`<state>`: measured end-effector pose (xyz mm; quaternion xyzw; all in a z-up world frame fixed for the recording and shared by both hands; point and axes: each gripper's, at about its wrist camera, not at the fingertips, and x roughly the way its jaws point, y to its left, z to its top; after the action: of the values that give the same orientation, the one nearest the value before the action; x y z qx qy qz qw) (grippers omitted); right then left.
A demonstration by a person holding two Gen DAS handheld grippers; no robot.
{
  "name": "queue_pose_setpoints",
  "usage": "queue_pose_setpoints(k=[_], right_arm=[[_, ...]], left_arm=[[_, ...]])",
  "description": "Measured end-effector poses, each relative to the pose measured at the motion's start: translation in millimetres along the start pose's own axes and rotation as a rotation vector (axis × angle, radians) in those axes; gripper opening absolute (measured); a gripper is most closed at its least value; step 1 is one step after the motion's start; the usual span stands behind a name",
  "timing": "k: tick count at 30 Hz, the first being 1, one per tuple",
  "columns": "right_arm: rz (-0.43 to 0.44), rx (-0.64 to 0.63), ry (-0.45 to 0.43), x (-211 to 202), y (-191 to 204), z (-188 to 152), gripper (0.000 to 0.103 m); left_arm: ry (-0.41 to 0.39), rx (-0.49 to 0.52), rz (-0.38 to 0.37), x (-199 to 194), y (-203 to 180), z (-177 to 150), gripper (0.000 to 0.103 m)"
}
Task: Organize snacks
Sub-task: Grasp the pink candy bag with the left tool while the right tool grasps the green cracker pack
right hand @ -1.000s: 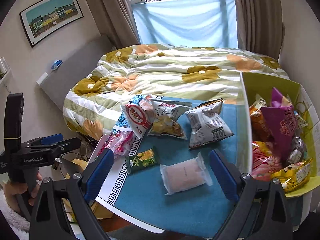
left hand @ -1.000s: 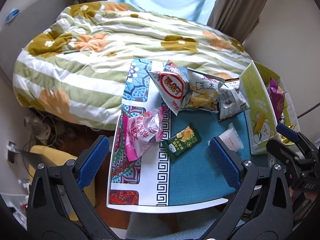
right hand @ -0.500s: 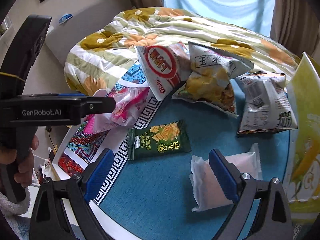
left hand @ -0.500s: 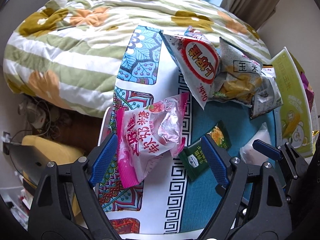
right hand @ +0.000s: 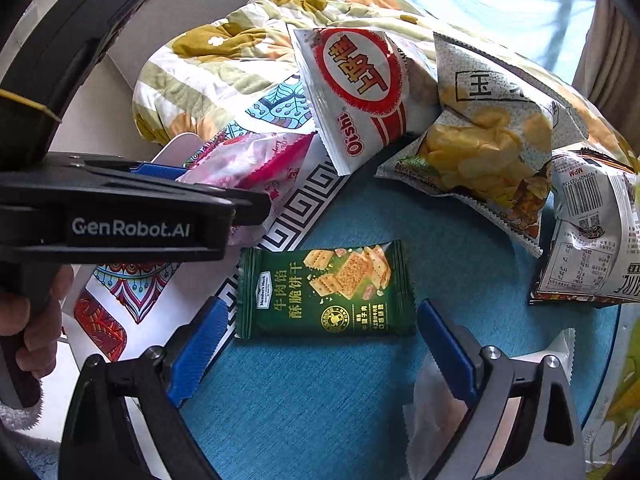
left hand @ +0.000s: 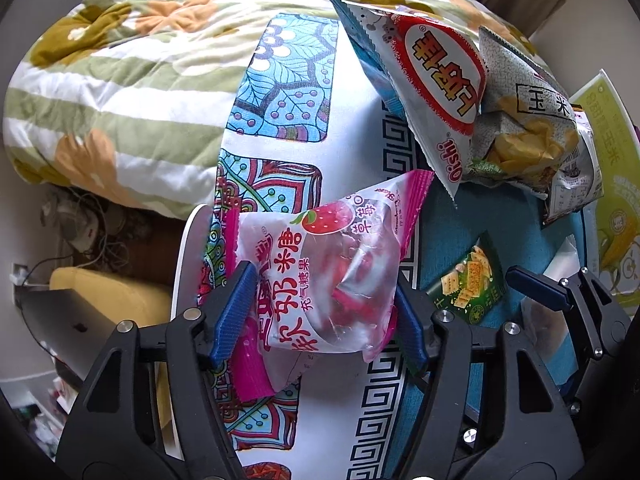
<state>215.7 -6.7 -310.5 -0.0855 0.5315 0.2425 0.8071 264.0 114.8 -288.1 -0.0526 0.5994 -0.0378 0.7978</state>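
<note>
Two grippers work over one table at this moment. The left gripper (left hand: pixel 320 312) straddles the pink bag (left hand: pixel 320 276), which lies near the table's (left hand: pixel 352 384) left edge on the patterned cloth; its jaws are closing and both blue pads look to be against the bag's sides, the film bulging between them. The right gripper (right hand: pixel 320 344) stands spread wide over the green packet (right hand: pixel 326 290), which lies flat on the blue part of the cloth towards the near edge, one pad at each short end and neither touching.

Judging by its look, the pink bag is light, puffed with air and made of slick, crinkly film, so it will give under the pads and could slide out; a hold across its middle, as now, seems safer than one on the sealed fringe. The green packet looks thin, flat and fairly stiff, with brittle crackers inside, so a gentle pinch across its short ends should do, and a hard squeeze may crush the contents.

At the far edge lean the red-and-white bag (left hand: pixel 432 80) and the corn bag (right hand: pixel 488 140), overlapping each other, with a grey bag (right hand: pixel 588 232) beside them towards the right edge. A pale packet (right hand: pixel 432 400) lies just under the right gripper's right finger.

Only one container shows: a yellow-green box (left hand: pixel 612 152) at the table's right edge. Its side panel is in view, but what it holds cannot be seen.
</note>
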Motion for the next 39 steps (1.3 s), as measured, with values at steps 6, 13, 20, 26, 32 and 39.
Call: queue_pose_setpoints(k=[6,13,20,26,32,39], right_arm=[[-0.027,-0.033,0.004,8.0,3.8,-0.2,0.095],[-0.053,-0.083,-0.003,17.3,11.2,4.7,0.095],[-0.073,-0.133,-0.019,22.2,14.1,6.3,0.095],[-0.074,-0.14,-0.051,24.0,16.9,6.1,0.085],[-0.072,-0.141,-0.07,20.0,19.7,4.3,0.071],[-0.072,-0.091,-0.085,3.5,12.4,3.0,0.066]], left_arm=[[-0.009,-0.031,-0.042,-7.3,10.3,-2.4,0.049],[-0.01,-0.042,-0.048,-13.0,12.1,-9.7,0.046],[-0.01,-0.04,-0.063,-12.3,11.6,-21.0,0.047],[-0.013,-0.043,-0.065,-15.2,11.0,-22.1,0.046],[-0.016,-0.06,-0.083,-23.5,17.0,-22.6,0.041],[-0.033,-0.064,-0.108,-39.5,18.7,-21.6,0.038]])
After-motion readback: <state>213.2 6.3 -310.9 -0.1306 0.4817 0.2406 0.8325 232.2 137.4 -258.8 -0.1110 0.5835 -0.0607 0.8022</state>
